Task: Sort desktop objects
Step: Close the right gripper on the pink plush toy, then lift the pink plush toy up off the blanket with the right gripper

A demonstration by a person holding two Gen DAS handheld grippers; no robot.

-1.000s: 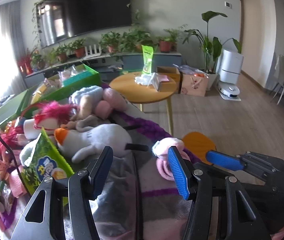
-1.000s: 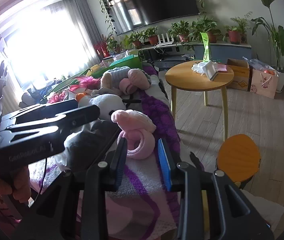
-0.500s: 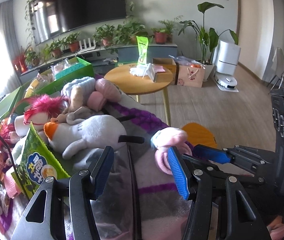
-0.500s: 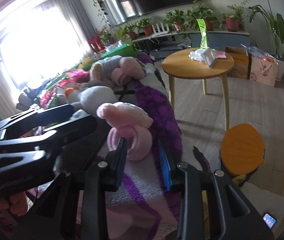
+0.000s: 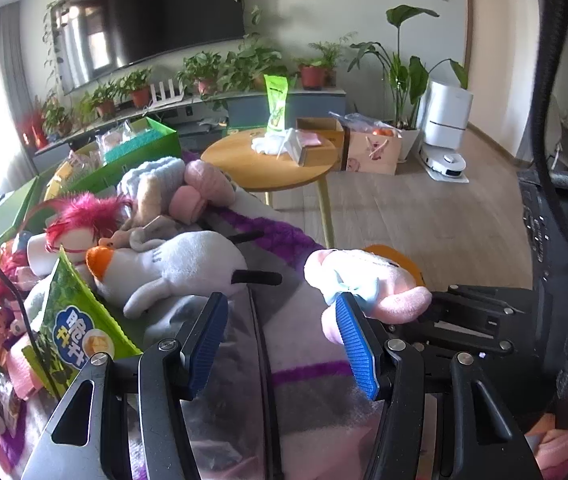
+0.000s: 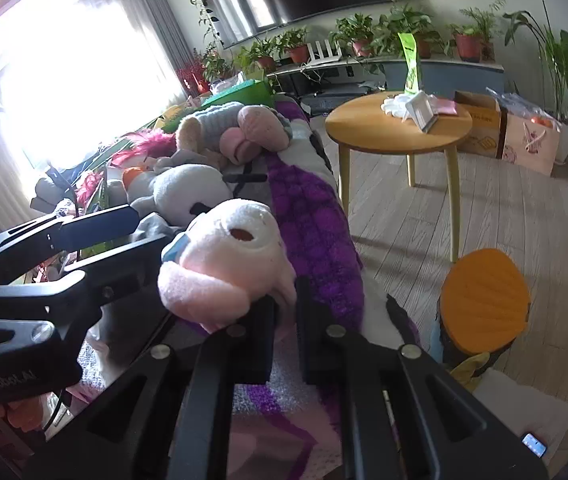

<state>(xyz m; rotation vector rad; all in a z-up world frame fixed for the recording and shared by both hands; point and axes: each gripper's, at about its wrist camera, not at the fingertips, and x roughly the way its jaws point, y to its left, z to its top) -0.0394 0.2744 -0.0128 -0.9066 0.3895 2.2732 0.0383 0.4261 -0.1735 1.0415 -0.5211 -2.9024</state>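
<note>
Pink plush toy (image 6: 228, 264) pinched at blanket (image 6: 316, 240) edge — open floor (image 6: 484, 208) beside.

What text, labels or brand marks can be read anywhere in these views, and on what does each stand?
"GenRobot.AI": embossed on the left gripper, on its black body.
"脆…": large blue-and-white characters on the green snack bag; only partly legible.
Cardboard box: a printed logo, too small to read.
Tall green packet: print too blurred.

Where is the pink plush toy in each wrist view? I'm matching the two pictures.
Left wrist view: pink plush toy right of centre, just past the left gripper's right-hand finger.
Right wrist view: pink plush toy at centre, pinched by the right gripper.
Shared landmark: round wooden table.
</note>
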